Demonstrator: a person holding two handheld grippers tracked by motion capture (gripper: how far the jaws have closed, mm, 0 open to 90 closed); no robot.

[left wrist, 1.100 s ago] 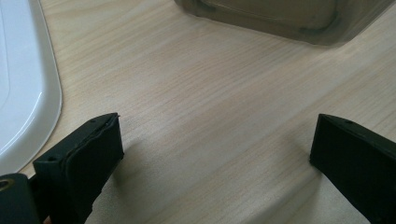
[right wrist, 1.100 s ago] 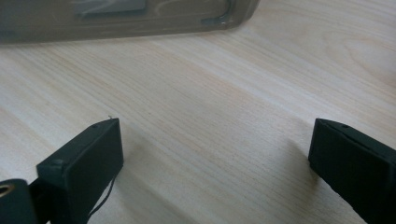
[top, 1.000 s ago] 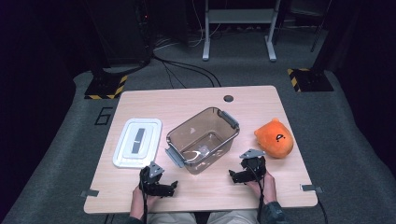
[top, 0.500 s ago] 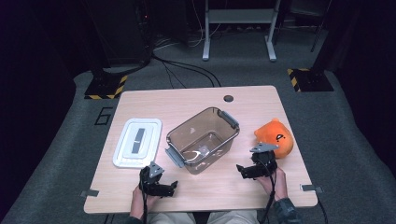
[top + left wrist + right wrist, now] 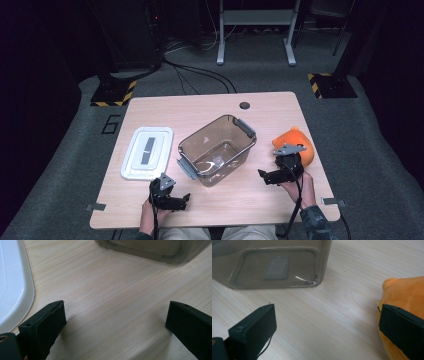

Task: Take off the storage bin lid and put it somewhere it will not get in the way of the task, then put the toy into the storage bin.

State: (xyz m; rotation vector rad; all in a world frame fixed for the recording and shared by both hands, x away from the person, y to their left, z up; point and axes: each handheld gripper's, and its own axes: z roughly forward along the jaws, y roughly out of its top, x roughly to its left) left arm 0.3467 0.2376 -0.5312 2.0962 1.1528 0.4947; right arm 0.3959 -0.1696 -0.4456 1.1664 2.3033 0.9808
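Fingers spread on right gripper (image 5: 276, 172), orange toy (image 5: 404, 293) partly hidden, left gripper (image 5: 172, 199) open too.

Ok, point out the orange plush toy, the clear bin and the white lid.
orange plush toy (image 5: 301, 145), high view, top of its body
clear bin (image 5: 239, 126), high view, far rim
white lid (image 5: 159, 142), high view, right part of its flat top

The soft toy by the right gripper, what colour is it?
Orange. The soft toy shows best in the right gripper view.

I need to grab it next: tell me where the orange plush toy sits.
In the high view, the orange plush toy lies near the table's right edge, right of the clear bin, beside the right tongs.
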